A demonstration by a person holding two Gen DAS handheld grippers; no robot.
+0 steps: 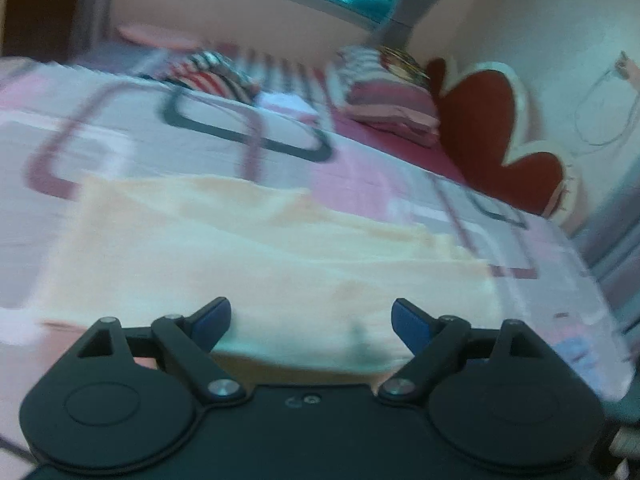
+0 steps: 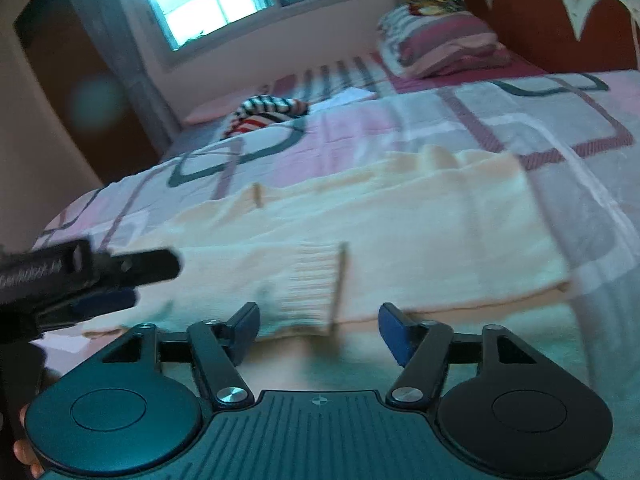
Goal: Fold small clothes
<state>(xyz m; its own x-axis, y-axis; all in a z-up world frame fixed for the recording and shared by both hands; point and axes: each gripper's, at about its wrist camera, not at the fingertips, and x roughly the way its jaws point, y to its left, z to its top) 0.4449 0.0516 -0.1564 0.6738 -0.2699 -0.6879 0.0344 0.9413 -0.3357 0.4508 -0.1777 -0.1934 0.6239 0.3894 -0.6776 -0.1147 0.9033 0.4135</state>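
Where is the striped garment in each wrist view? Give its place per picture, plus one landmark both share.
Left wrist: the striped garment lies upper left of centre, far across the bed.
Right wrist: it lies left of centre, beyond the cream garment.
Shared landmark: the pillow stack by the red headboard.

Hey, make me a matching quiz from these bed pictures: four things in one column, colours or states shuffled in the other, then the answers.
Things:
1. cream garment
2. striped clothes
3. headboard
4. right claw

Descriptions:
A. dark red with white edging
B. open, empty
C. spread on the bedspread
D. heaped near the far side, under the window

Pairs: 1-C, 2-D, 3-A, 4-B
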